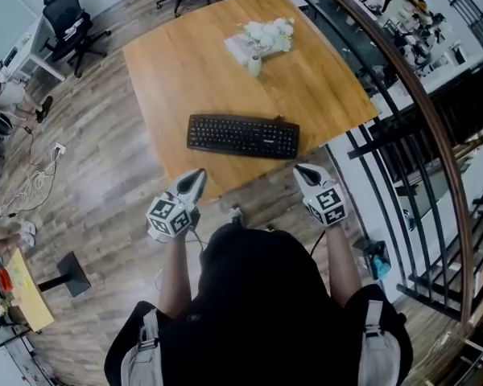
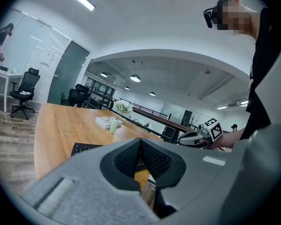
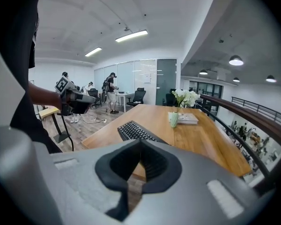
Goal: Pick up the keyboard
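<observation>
A black keyboard (image 1: pixel 242 136) lies flat near the front edge of the wooden table (image 1: pixel 169 71). It shows partly behind the jaws in the left gripper view (image 2: pixel 86 148) and past the jaws in the right gripper view (image 3: pixel 136 131). My left gripper (image 1: pixel 195 180) hovers at the table's near edge, below the keyboard's left end, jaws shut and empty. My right gripper (image 1: pixel 307 172) sits off the near right corner of the keyboard, also shut with nothing held. Neither touches the keyboard.
A small green vase with white flowers (image 1: pixel 255 64) and a book (image 1: pixel 245 48) stand at the table's far side. A black metal railing (image 1: pixel 386 135) runs along the right. Office chairs (image 1: pixel 68 22) and a floor stand (image 1: pixel 68 273) are on the left.
</observation>
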Tool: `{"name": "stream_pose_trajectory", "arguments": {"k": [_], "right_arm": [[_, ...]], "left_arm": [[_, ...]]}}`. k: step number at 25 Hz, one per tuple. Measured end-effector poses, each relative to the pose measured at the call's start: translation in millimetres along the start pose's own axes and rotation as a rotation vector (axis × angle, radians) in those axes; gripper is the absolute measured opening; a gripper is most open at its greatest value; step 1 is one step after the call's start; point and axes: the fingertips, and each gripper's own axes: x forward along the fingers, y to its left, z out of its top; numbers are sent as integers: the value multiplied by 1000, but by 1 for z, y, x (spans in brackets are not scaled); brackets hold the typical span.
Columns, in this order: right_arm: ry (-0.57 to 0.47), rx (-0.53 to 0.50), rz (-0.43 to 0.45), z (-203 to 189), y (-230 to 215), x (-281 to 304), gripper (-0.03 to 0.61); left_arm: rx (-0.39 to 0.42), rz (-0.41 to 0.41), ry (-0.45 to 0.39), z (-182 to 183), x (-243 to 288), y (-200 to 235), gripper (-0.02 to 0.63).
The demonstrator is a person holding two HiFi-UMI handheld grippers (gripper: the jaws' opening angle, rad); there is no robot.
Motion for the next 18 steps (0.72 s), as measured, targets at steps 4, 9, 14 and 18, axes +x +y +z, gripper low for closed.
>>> {"name": "stream_pose_trajectory", "arguments": {"k": [4, 9, 14, 18], "right_arm": [[3, 17, -27, 3, -1, 16, 3], [4, 30, -50, 7, 0, 37, 3], [2, 40, -65, 17, 6, 54, 3], [4, 30, -81, 23, 8, 63, 3]], "left_arm": [[3, -27, 11, 4, 9, 22, 12], [15, -52, 15, 10, 16, 45, 12], [29, -73, 26, 17, 12, 62, 12], [23, -82, 12, 25, 14, 75, 12]]}}
